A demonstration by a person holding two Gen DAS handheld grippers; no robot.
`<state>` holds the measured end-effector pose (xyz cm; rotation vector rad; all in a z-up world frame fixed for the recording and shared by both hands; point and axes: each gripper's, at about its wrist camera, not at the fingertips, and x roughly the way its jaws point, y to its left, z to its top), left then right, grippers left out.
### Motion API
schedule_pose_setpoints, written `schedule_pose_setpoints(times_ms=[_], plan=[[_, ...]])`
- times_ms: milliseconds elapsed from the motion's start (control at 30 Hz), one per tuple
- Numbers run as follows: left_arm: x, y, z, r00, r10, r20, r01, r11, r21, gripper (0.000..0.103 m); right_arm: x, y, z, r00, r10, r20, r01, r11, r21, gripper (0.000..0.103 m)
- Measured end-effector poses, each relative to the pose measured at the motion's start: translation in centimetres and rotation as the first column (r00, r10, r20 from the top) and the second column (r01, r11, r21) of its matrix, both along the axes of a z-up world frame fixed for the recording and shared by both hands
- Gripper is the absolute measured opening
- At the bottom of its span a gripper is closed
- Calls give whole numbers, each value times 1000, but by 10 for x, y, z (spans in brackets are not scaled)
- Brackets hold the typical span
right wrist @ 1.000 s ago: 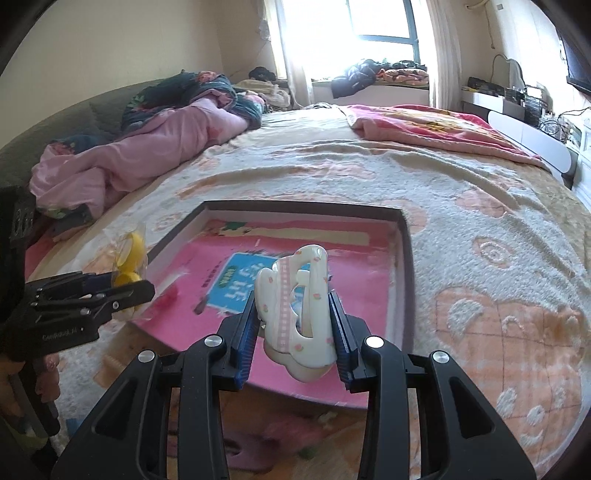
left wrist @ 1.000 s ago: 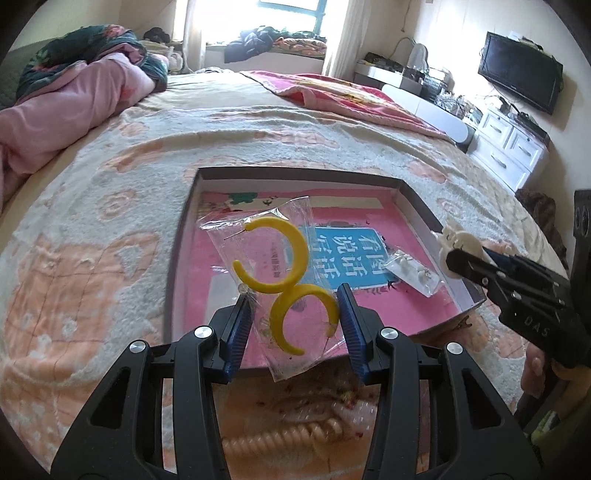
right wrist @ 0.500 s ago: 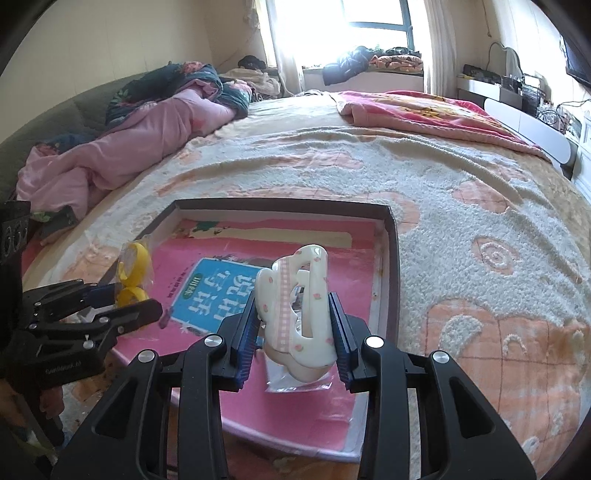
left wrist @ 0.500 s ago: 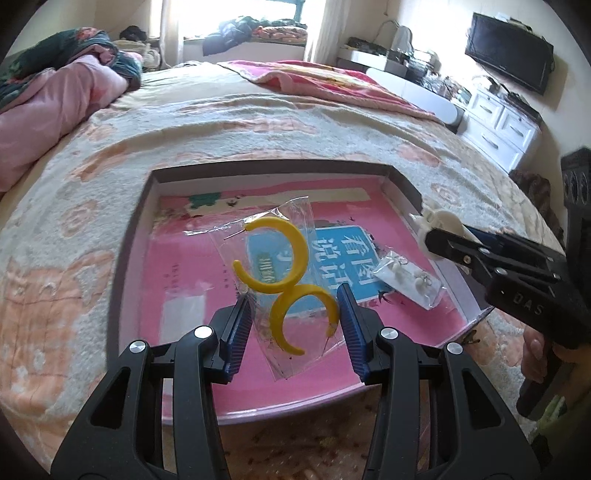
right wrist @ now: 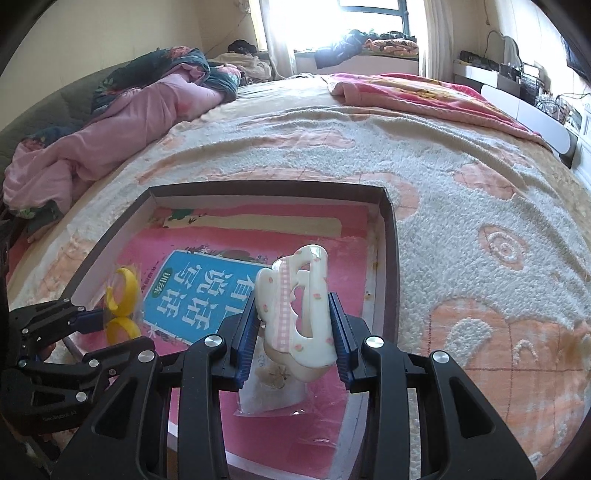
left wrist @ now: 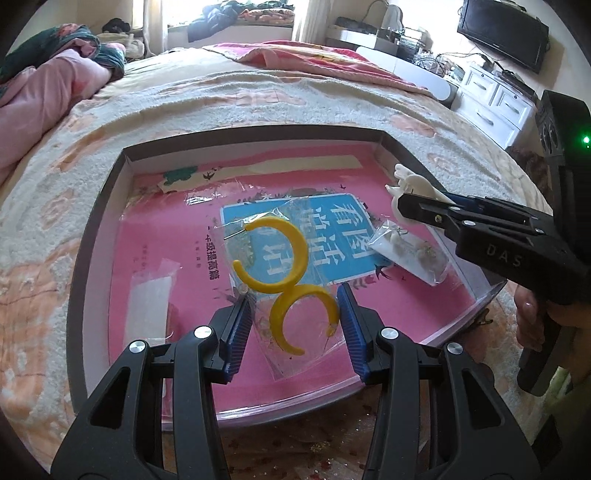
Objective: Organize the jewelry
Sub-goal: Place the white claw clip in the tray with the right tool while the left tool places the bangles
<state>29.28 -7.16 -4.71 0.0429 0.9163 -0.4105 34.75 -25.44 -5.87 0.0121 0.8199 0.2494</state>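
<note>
My left gripper is shut on a clear plastic bag holding two yellow C-shaped earrings, held over the near part of a shallow dark-rimmed box lined with a pink and blue book cover. It also shows in the right wrist view, with the earrings. My right gripper is shut on a white hair claw clip with pink dots, held above the box's right side. The clip also shows in the left wrist view. A small clear bag of jewelry lies in the box under the right gripper.
The box sits on a bed with a cream and peach fleece blanket. Pink bedding is piled at the far left. White drawers and a TV stand to the right of the bed.
Both grippers have moved forward and now hang over the box; before, they were at its near edge. Both still hold their items.
</note>
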Motion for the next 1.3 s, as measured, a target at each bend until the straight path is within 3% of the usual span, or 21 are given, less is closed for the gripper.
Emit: schedule_pose_setpoints(times_ms=[400, 600, 700, 1167, 1300], plan=[[0, 2, -4, 1000, 4, -22, -4, 1000, -1, 38, 0, -4, -8, 1000, -16, -15, 16, 1000, 13, 35], [1, 3, -4, 1000, 9, -26, -9, 1000, -3, 38, -8, 1, -7, 1000, -1, 3, 1, 1000, -4, 50], [1, 3, -3, 1000, 13, -24, -13, 1000, -5, 39, -11, 3, -5, 1000, 3, 9, -3, 1000, 3, 53], [-3, 17, 15, 998, 57, 20, -57, 998, -28, 60, -29, -4, 15, 996, -23, 83, 20, 999, 40, 77], [-6, 23, 25, 996, 80, 47, -78, 996, -50, 70, -36, -5, 23, 993, -32, 114, 27, 999, 42, 84]])
